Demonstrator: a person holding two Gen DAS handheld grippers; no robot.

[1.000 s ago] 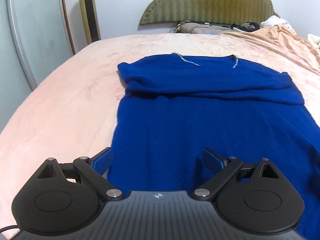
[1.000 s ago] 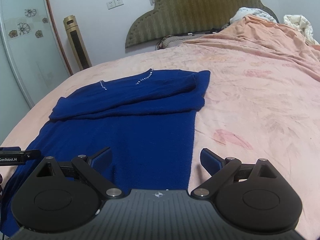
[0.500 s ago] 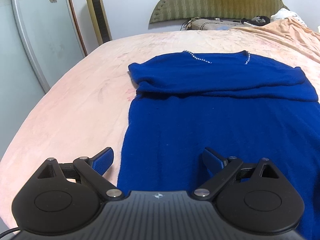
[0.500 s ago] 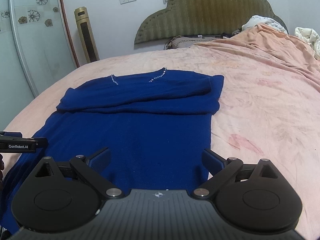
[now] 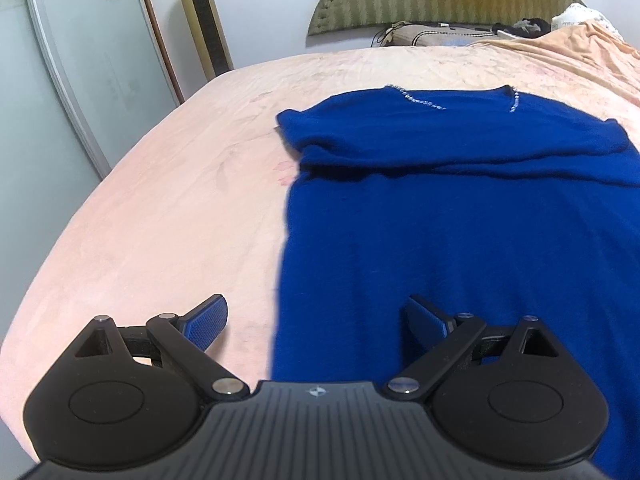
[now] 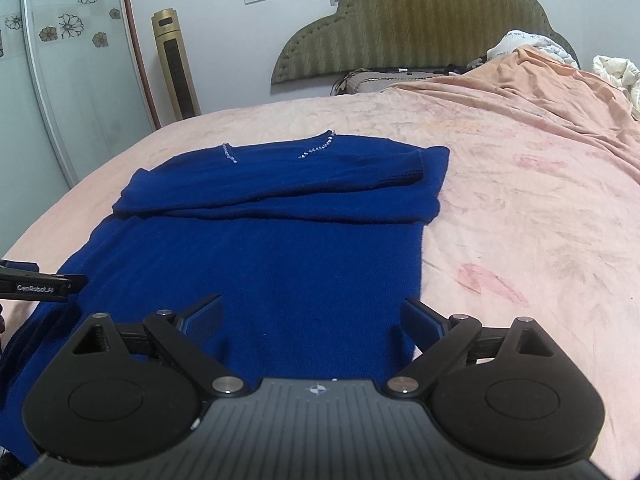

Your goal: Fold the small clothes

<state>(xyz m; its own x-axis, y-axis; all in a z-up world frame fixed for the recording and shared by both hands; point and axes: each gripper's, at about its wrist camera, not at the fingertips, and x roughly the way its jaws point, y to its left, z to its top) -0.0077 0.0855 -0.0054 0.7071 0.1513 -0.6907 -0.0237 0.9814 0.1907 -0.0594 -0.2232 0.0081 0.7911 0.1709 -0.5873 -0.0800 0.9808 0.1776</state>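
Observation:
A blue knit sweater (image 5: 460, 232) lies flat on the pink bed, its sleeves folded across the chest and its beaded neckline at the far end. It also shows in the right wrist view (image 6: 280, 248). My left gripper (image 5: 316, 320) is open and empty, straddling the sweater's near left edge. My right gripper (image 6: 312, 320) is open and empty over the sweater's near right part, its right finger close to the sweater's right edge. The left gripper's side (image 6: 40, 282) shows at the left of the right wrist view.
The pink bedspread (image 5: 168, 216) spreads wide to the left and, in the right wrist view (image 6: 532, 240), to the right. An olive headboard (image 6: 420, 24), bunched bedding (image 6: 532, 48), a gold tower fan (image 6: 176, 68) and a glass door (image 5: 80, 60) stand beyond.
Both grippers have shifted to the left and tilted so the sweater sits more to the right in each view. Both stay open and empty. The sweater has not moved.

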